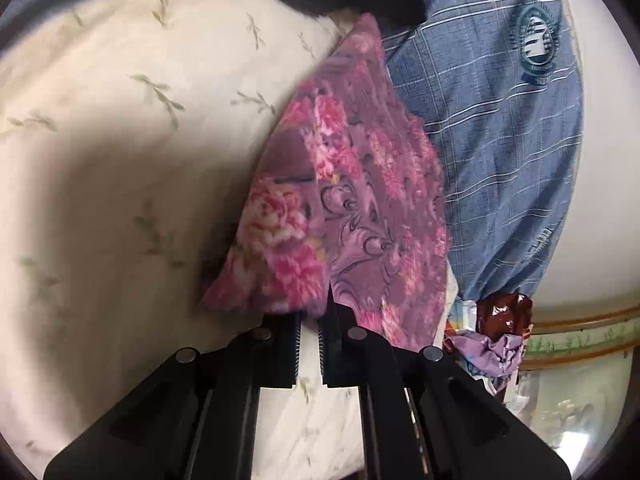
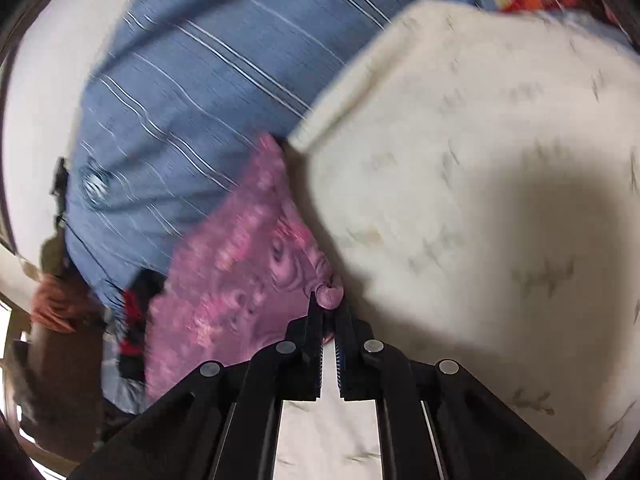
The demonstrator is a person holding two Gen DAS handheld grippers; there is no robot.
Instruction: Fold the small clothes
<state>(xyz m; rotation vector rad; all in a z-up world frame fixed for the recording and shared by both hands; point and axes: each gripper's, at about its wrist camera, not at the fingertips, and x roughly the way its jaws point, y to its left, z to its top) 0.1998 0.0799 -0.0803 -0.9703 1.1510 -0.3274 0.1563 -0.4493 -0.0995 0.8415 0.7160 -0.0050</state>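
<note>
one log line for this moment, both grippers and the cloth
left gripper: shut on floral cloth edge | right gripper: shut on its corner | cloth on cream sheet

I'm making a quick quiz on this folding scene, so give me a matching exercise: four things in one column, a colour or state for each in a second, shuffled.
Things:
1. floral cloth
2. checked shirt
3. bed cover
4. left gripper

Descriptions:
a. cream with pale sprigs
b. shut on a fabric edge
c. blue with thin pale lines
d. pink and purple

Pairs: 1-d, 2-c, 3-a, 4-b
</note>
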